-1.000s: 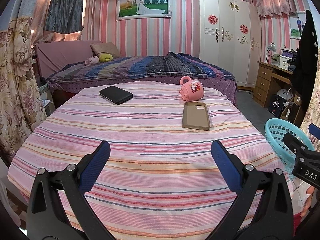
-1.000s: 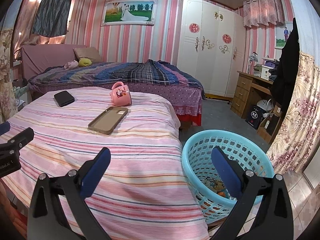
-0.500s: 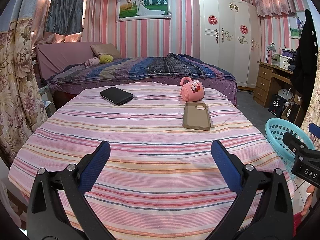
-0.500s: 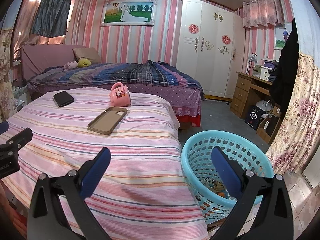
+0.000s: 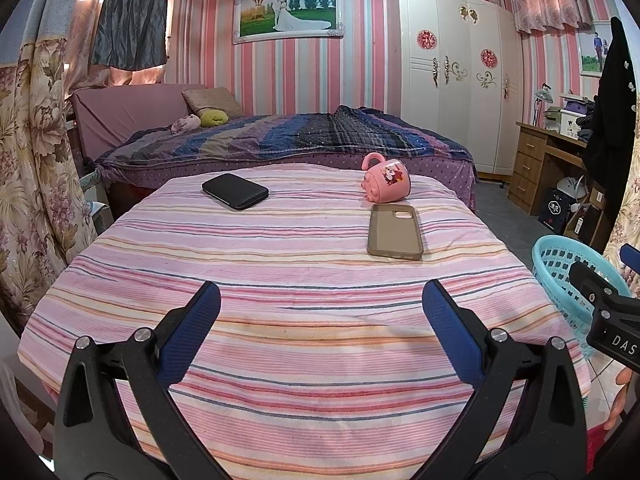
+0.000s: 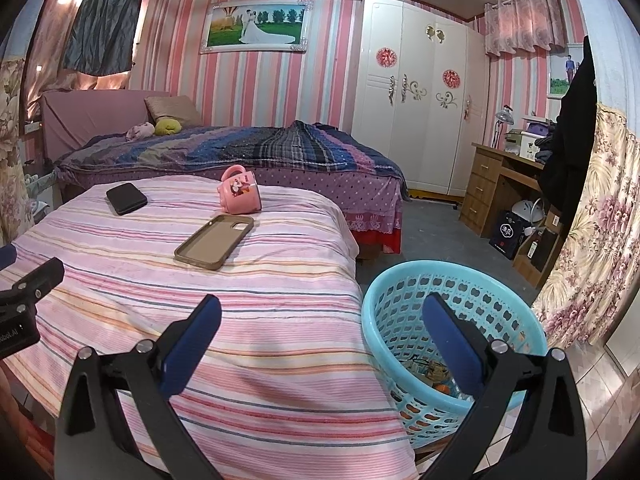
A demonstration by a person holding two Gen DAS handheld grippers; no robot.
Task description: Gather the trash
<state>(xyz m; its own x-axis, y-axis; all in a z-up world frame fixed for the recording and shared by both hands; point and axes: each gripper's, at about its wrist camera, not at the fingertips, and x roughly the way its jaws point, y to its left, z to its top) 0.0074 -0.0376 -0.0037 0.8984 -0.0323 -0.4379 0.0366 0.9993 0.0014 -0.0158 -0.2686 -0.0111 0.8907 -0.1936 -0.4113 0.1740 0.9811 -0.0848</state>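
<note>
A light blue plastic basket [image 6: 404, 320] stands on the floor at the right of a table covered in pink striped cloth [image 6: 200, 320]; some small trash lies in its bottom [image 6: 432, 372]. The basket also shows at the right edge of the left wrist view [image 5: 560, 268]. My right gripper [image 6: 320, 316] is open and empty, above the table's right edge and the basket. My left gripper [image 5: 320, 300] is open and empty over the near part of the striped cloth [image 5: 300, 320]. No loose trash shows on the cloth.
On the cloth lie a black phone [image 5: 235, 191], a tan phone case [image 5: 395, 231] and a pink mug on its side [image 5: 385, 182]. A bed [image 5: 280, 140] stands behind, a wardrobe [image 5: 452, 80] and a desk [image 5: 548, 160] to the right, floral curtains [image 5: 36, 160] left.
Both grippers stay open. The views have shifted only slightly; the right gripper has drifted a little toward the basket.
</note>
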